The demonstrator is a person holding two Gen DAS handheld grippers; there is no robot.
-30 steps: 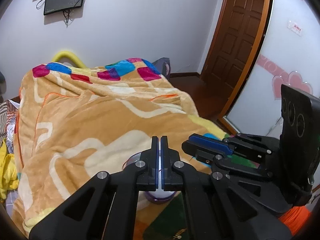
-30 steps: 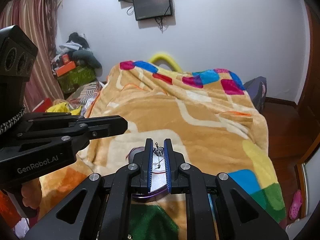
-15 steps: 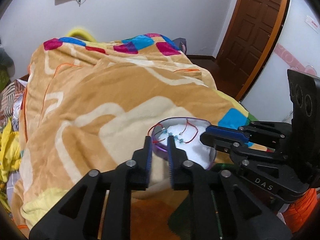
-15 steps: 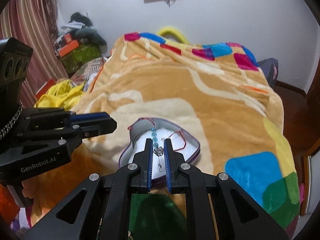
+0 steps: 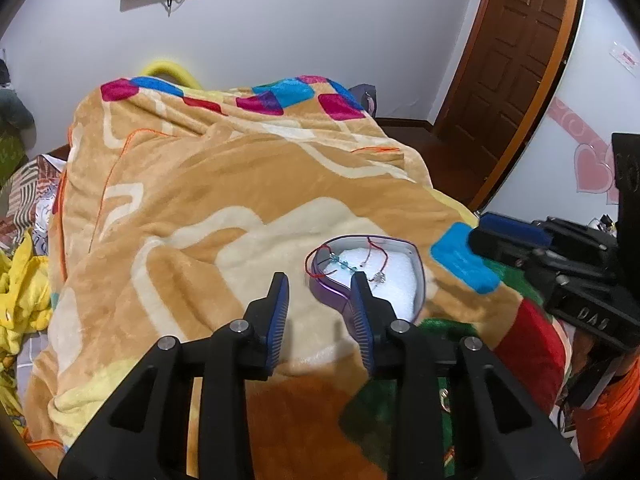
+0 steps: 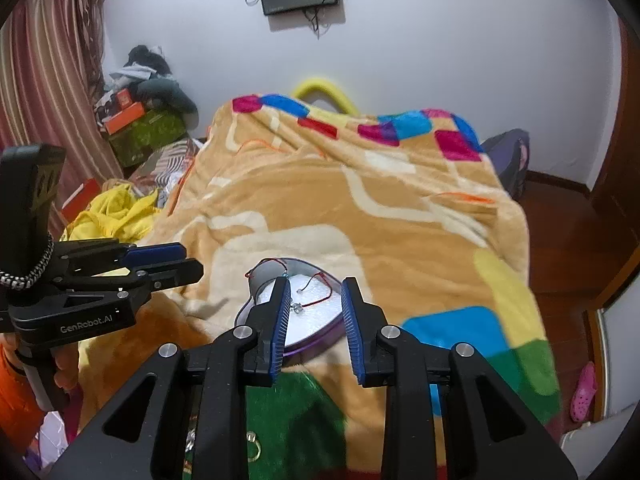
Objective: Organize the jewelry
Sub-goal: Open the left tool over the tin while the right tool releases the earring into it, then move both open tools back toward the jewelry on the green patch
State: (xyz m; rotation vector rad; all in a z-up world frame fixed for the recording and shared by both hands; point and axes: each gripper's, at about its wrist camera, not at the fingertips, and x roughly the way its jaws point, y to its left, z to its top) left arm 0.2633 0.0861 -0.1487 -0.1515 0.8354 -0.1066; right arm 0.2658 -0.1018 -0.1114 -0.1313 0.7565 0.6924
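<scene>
Both grippers are sitting with their fingers spread wide and nothing between them. The purple heart-shaped box (image 5: 368, 276) is resting on the tan blanket (image 5: 224, 184), and the red cord bracelet (image 5: 352, 260) with blue beads and a small silver charm is lying on its white padding.

From the left gripper (image 5: 320, 284), the box is sitting at about 1 o'clock, just past the right fingertip. The right gripper (image 6: 314, 292) is hovering dead centre over it.

My guess: the cord looping over the rim at 10 o'clock wants tucking in, so pinch the cord itself, not the charm, and go slow, since the plush blanket lets the box tip.

The right view is showing gold rings (image 6: 252, 446) down at 6 o'clock; the left view is showing the door (image 5: 516, 68).
</scene>
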